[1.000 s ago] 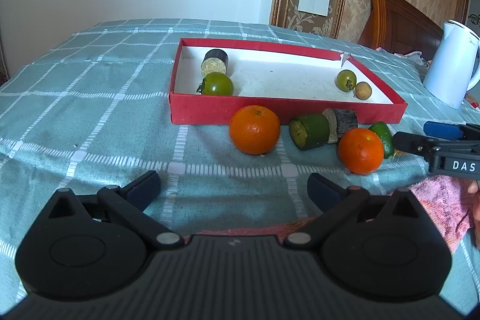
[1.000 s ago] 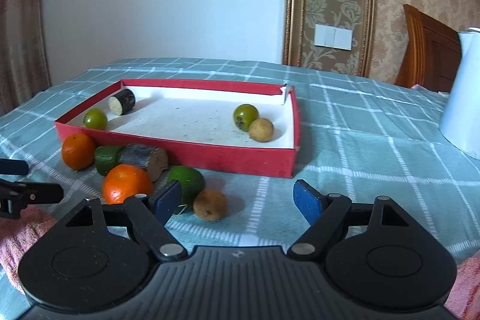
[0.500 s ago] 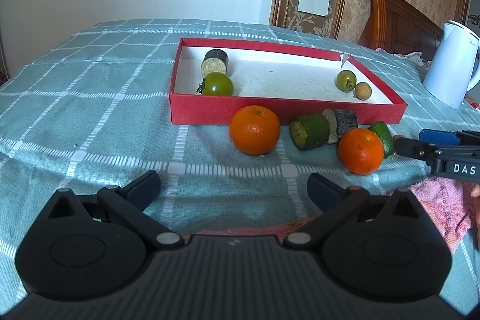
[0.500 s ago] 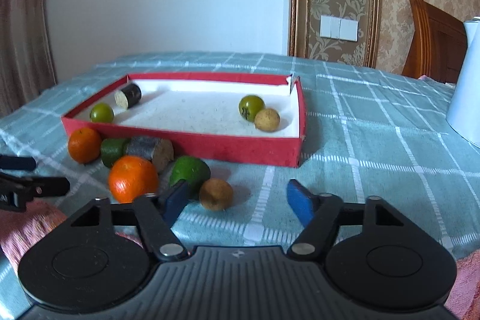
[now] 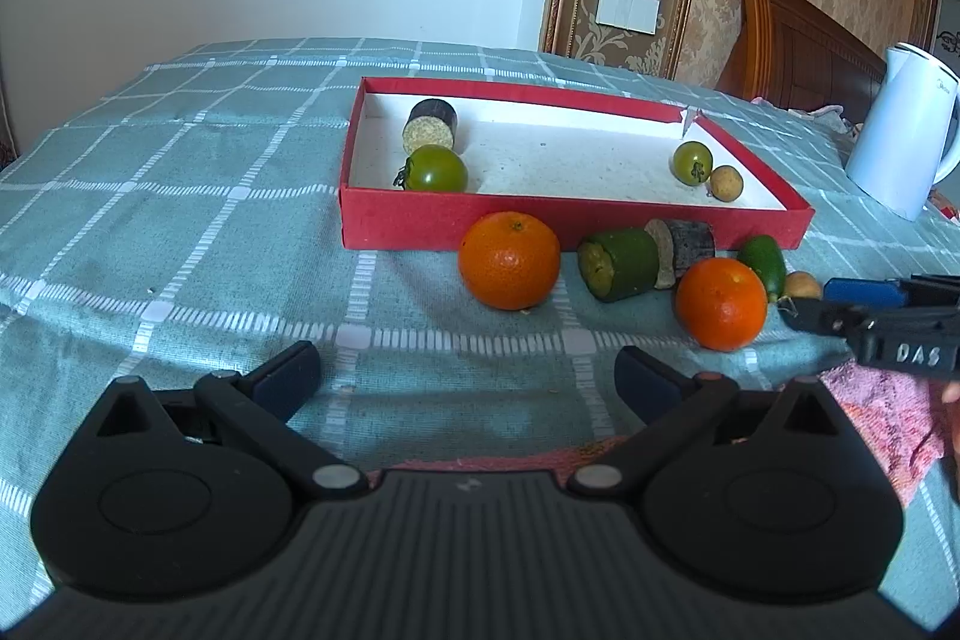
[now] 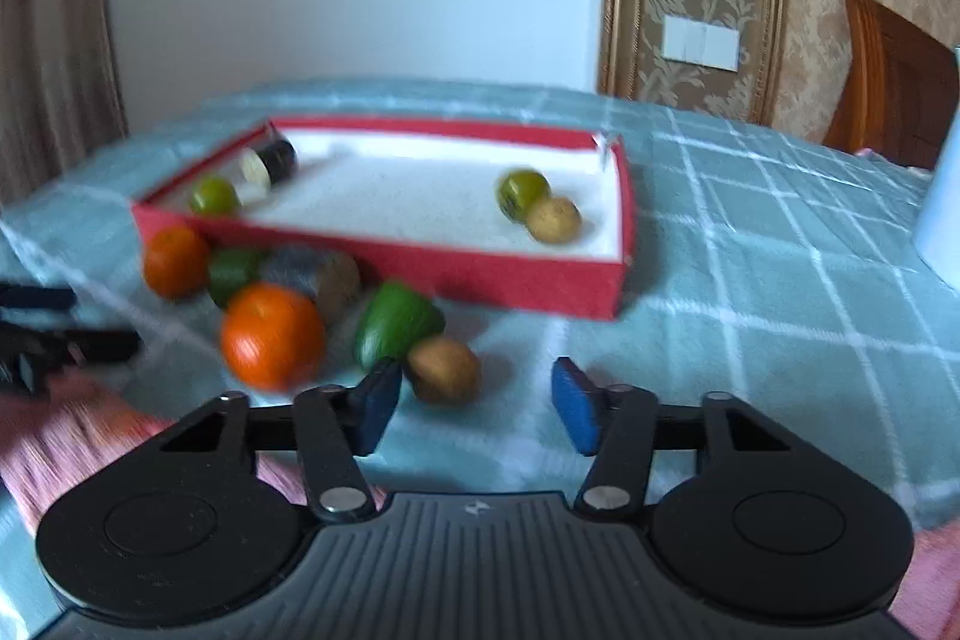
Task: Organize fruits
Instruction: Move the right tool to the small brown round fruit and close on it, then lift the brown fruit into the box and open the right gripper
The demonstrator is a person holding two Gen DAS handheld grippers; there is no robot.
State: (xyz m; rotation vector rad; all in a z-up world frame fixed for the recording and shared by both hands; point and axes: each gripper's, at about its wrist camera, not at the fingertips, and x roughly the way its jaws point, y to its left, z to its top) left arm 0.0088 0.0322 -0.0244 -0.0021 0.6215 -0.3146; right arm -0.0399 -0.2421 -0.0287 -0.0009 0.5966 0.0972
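White capital letters "DAS" stand on the black side of the right gripper, seen at the right edge of the left wrist view. The white kettle bears a small grey mark near its top, perhaps a brand name, too small to read. No other writing can be read in either view.

Both wrist views low, near, facing red tray; shared.
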